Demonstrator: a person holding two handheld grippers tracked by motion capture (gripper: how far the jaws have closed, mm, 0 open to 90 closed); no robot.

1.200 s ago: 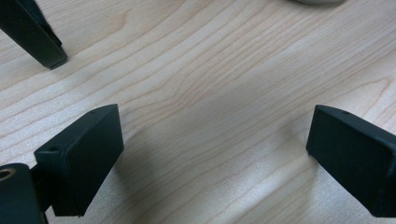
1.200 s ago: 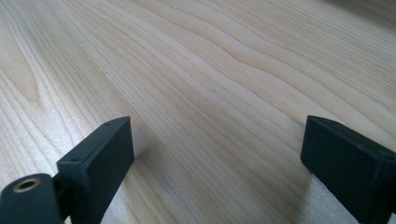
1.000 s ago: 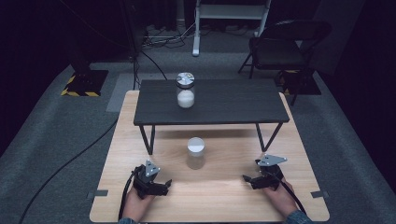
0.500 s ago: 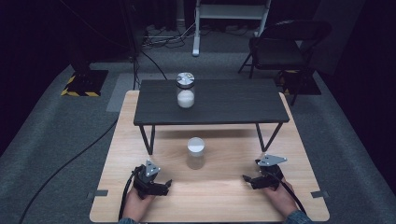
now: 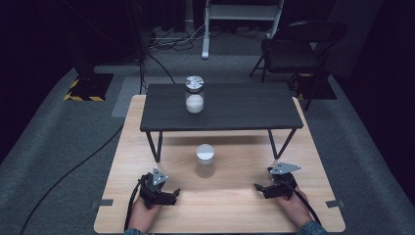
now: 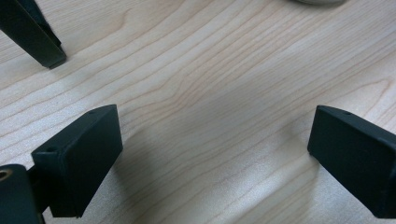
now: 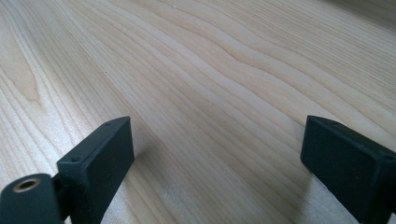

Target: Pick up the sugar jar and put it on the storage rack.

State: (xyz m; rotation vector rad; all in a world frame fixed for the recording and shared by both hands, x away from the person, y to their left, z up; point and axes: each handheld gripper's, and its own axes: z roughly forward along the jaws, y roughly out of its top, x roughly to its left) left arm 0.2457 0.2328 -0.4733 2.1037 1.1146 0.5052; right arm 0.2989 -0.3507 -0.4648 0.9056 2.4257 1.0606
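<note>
The left gripper (image 5: pixel 169 194) rests on the wooden table (image 5: pixel 235 210) near its front edge, jaws spread wide with bare wood between them. The right gripper (image 5: pixel 260 189) rests likewise at the other side, jaws spread and holding nothing. Between and a little beyond them stands a white-lidded jar (image 5: pixel 205 160), apart from both, nothing in the way. Behind it a black low shelf (image 5: pixel 244 110) on thin legs carries a second jar (image 5: pixel 194 94) with a metal lid. No writing can be read on either jar. A folding chair (image 5: pixel 293 49) stands on the floor beyond.
</note>
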